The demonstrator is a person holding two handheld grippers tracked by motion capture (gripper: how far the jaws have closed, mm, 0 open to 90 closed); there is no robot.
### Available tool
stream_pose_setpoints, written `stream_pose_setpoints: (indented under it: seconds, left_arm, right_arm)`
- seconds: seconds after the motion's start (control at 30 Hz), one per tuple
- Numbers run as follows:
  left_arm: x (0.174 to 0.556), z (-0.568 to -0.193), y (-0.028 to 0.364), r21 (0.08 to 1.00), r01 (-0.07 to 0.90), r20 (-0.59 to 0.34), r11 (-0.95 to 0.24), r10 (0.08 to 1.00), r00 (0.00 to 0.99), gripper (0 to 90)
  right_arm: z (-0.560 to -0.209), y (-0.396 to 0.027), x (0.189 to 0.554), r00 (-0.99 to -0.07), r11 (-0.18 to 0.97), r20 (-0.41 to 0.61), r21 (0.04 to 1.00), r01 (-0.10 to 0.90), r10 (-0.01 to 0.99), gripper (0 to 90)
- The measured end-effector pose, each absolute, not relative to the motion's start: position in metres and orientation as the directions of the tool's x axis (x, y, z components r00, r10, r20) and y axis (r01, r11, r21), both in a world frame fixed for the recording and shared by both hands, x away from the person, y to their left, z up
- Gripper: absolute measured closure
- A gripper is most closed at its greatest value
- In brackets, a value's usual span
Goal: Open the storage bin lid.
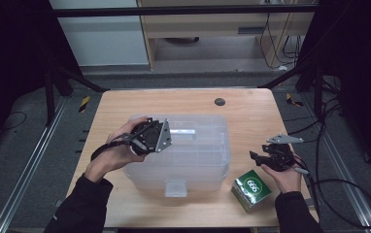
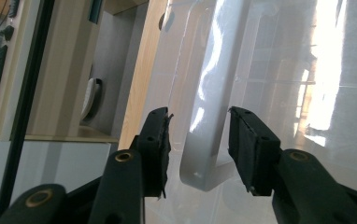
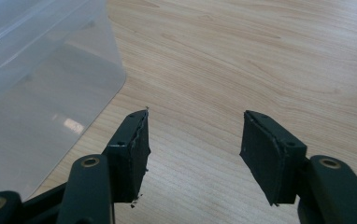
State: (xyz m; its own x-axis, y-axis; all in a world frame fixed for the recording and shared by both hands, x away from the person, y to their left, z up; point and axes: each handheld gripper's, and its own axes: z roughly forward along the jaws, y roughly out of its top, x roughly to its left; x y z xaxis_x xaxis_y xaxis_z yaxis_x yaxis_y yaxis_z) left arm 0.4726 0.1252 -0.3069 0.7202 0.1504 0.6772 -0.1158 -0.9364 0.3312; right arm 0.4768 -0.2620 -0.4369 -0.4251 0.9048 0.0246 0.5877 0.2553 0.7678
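While straddling the lid handle [image 2: 204, 140] along its length, left gripper [image 2: 199, 140] half-open, gripping nothing yet; right gripper [image 3: 193, 140] open, empty.

The box [image 1: 193, 155] is clear, shiny, smooth plastic. The table [image 1: 251, 111] is pale wood with a matt grain. The gripper pads [image 3: 265, 154] look like dull black rubber, rough at the edges.

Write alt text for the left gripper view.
The left tongs straddle the lid handle of a clear plastic bin, with a gap showing between each pad and the handle. Beyond the bin's edge lie a strip of wooden table and light wood cabinets.
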Motion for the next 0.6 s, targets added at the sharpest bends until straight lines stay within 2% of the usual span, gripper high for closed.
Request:
stream_pose_setpoints:
  seconds: [0.2,0.37,0.6]
  left_arm:
    - [0.4732,-0.3077,0.1191,0.273,-0.117,0.705,-0.955,0.116,0.699,62.9]
    - [0.4730,-0.3076,0.1176,0.276,-0.116,0.706,-0.954,0.119,0.698,67.6]
    - [0.4711,-0.3055,0.1151,0.222,-0.119,0.715,-0.968,0.079,0.694,71.7]
  right_arm:
    - [-0.4369,-0.2620,0.4767,-0.428,0.257,0.025,0.767,0.587,0.904,42.7]
    - [-0.4356,-0.2622,0.4763,-0.431,0.254,0.031,0.768,0.588,0.902,43.5]
    - [-0.4321,-0.2606,0.4747,-0.441,0.256,0.033,0.775,0.578,0.897,45.4]
